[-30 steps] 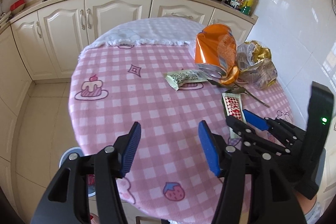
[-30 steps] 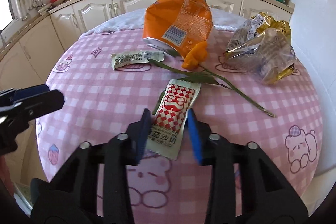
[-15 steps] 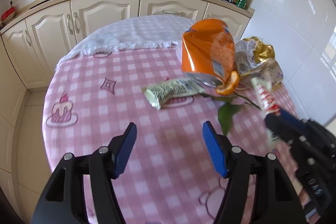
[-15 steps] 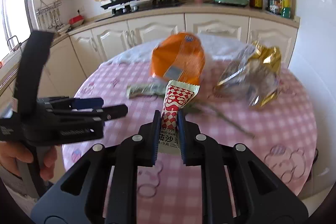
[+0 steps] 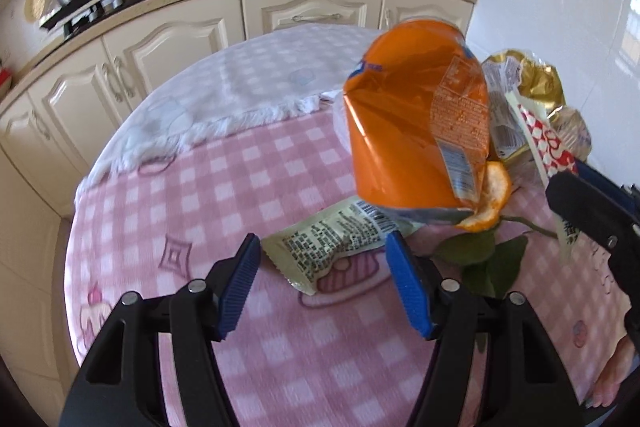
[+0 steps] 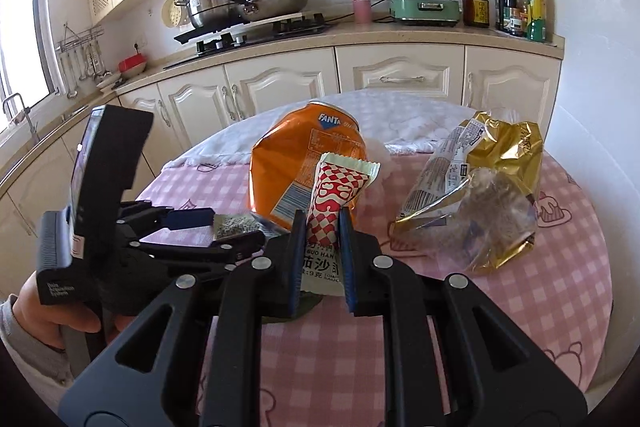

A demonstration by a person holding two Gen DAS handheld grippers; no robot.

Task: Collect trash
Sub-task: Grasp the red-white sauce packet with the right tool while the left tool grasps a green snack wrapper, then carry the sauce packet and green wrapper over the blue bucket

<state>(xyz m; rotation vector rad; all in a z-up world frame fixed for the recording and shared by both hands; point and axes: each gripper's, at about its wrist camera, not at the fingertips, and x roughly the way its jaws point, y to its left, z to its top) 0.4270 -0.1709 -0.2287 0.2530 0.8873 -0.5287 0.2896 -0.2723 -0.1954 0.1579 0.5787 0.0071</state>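
Observation:
A pale green snack wrapper lies flat on the pink checked table. My left gripper hovers over it, open, a blue pad on each side and neither pressing. My right gripper is shut on a red-and-white checked sachet and holds it upright above the table. The left wrist view shows that sachet at the right edge. A crushed orange Fanta can stands just behind the green wrapper, with an orange peel and a leafy stem beside it.
A crumpled gold and clear bag lies at the table's right, near the tiled wall. A white fringed cloth covers the far part of the table. Cream cabinets and a counter with a stove, pots and bottles stand behind.
My right gripper closed on the checked sachet and lifted it off the table. My left gripper travelled across the table to the green wrapper and widened slightly.

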